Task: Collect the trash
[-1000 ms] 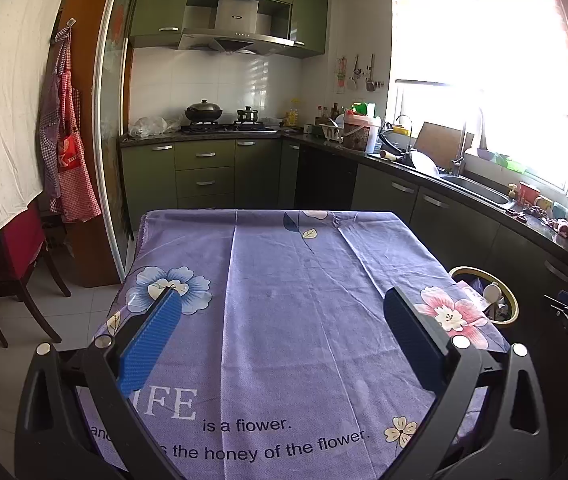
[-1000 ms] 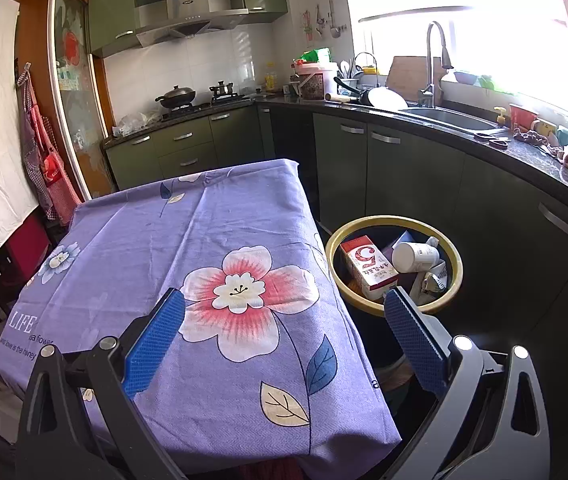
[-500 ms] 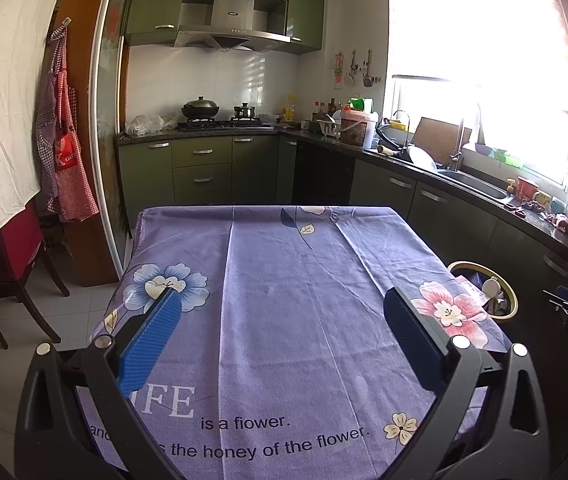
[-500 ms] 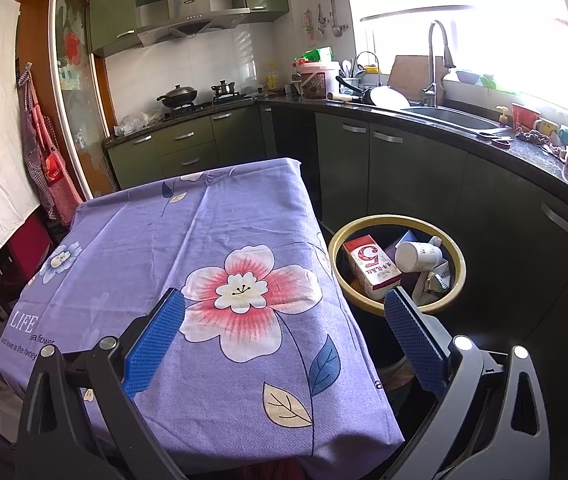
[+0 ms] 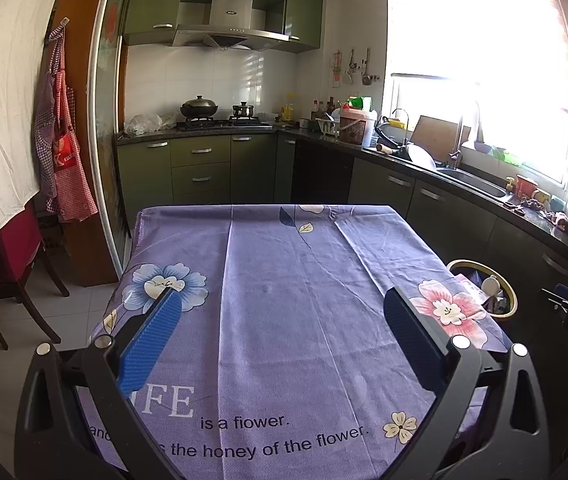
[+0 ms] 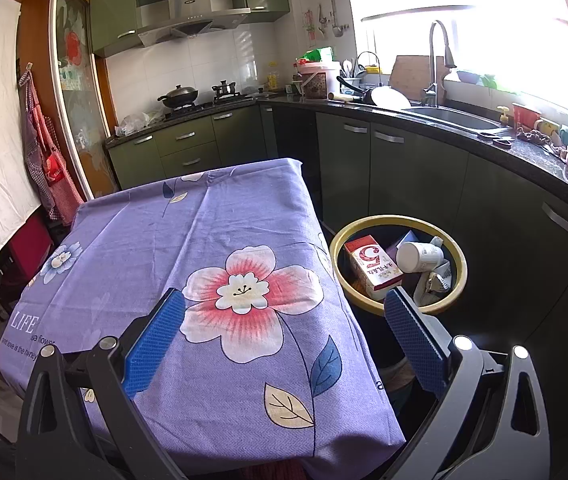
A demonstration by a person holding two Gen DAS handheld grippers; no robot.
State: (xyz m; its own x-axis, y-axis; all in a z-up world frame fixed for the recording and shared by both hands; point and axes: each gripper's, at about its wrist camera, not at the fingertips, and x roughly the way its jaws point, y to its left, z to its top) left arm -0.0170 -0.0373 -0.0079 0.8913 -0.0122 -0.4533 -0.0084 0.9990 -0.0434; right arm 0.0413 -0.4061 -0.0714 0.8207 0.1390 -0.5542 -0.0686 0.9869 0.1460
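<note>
Trash: in bin (image 6: pixel 400 222), box (image 6: pixel 372 266) and bottle (image 6: pixel 418 256) | counter (image 5: pixel 304 300): bare | left claw (image 5: pixel 279 320), right claw (image 6: pixel 284 320): wide, hold nothing | task looks done

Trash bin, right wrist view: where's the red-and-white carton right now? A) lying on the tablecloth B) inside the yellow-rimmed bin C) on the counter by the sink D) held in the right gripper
B: the red-and-white carton lies inside the yellow-rimmed bin, beside a white bottle.

Matt woven cloth (image 6: pixel 219 240) over the desk, purple, softly creased; glossy yellow plastic rim on the bin (image 6: pixel 458 288); printed cardboard carton (image 6: pixel 372 266) inside; smooth white plastic bottle (image 6: pixel 418 256); textured blue pads (image 6: pixel 155 336) on matt black gripper plastic.
</note>
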